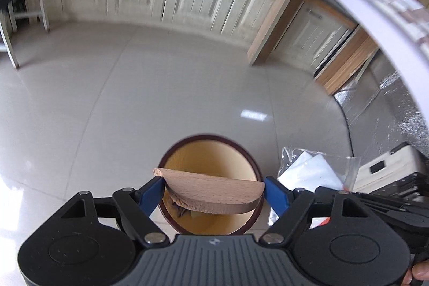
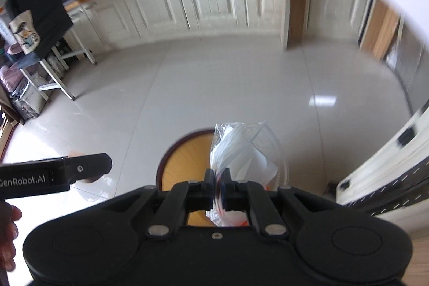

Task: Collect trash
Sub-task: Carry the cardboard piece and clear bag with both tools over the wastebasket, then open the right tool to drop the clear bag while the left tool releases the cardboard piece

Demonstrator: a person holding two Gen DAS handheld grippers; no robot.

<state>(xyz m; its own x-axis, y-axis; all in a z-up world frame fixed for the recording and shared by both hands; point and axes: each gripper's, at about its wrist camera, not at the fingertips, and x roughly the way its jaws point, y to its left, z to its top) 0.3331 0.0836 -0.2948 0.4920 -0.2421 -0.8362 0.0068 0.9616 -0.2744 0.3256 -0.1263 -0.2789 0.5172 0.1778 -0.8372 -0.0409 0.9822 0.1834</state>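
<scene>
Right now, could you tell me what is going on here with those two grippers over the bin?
A person is collecting trash with a handheld gripper in each hand. The left gripper grips a half-round wooden piece over the open round bin on the tiled floor. The right gripper is shut on a clear plastic bag with white contents, beside the bin's opening. Neither item is dropped yet.

Matt, grained wooden piece (image 1: 214,189); clear crinkly plastic bag (image 2: 238,152); glossy floor tiles (image 1: 134,87); smooth-walled bin (image 1: 211,152)

"GenRobot.AI" in white on the left claw's (image 2: 88,166) black body.
</scene>
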